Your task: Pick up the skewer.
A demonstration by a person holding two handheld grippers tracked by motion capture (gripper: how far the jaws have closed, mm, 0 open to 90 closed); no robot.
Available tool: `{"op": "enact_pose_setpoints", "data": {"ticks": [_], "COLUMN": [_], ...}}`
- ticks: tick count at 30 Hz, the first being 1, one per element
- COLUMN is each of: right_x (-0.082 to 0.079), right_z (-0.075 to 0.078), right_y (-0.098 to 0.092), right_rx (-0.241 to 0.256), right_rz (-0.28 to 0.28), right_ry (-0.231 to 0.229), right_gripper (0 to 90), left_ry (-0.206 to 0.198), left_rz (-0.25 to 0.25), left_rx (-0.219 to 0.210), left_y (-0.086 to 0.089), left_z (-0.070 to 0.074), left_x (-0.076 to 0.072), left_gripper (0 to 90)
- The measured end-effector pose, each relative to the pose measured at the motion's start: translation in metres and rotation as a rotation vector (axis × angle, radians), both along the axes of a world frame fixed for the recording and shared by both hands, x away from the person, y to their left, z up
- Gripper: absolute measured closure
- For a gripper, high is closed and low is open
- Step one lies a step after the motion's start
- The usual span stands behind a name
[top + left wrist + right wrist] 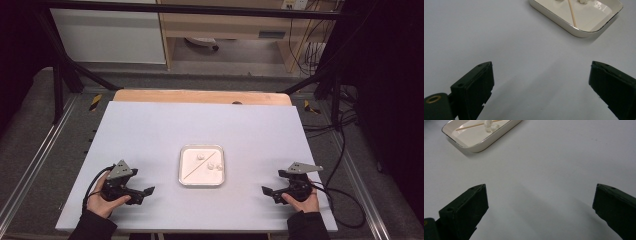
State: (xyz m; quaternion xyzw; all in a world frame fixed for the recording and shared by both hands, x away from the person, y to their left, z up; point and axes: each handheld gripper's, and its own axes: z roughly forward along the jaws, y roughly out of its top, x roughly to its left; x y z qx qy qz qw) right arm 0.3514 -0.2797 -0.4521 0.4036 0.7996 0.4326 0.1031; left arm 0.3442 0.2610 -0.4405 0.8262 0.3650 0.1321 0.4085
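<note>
A white square tray (209, 178) sits in the middle of the pale tabletop (165, 130). A thin wooden skewer (201, 163) lies diagonally in it beside three small white lumps (211, 165). My left gripper (143, 195) rests near the front left, open and empty, with its jaws turned toward the tray. My right gripper (271, 194) mirrors it at the front right, open and empty. In the left gripper view the gripper (541, 68) faces the tray (579, 32) and skewer (572, 13). In the right gripper view the gripper (541, 191) faces the tray (480, 147), the skewer (471, 126) and a lump (489, 125).
A wooden strip (200, 96) borders the table's far edge. Black frame bars (62, 70) rise at both sides, and cables (345, 145) trail off to the right. Bare tabletop lies between each gripper and the tray.
</note>
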Motion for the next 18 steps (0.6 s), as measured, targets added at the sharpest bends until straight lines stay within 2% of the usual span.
{"op": "enact_pose_setpoints", "data": {"ticks": [18], "right_x": [-0.0005], "right_z": [0.0010], "right_y": [-0.0005], "right_rx": [0.007], "right_rz": [0.007], "right_ry": [-0.007], "right_gripper": [0.5], "left_ry": [-0.003], "left_rz": [0.001], "left_rx": [0.003], "left_y": [-0.0036], "left_z": [0.0030], "left_x": [-0.0001], "left_gripper": [6.6]}}
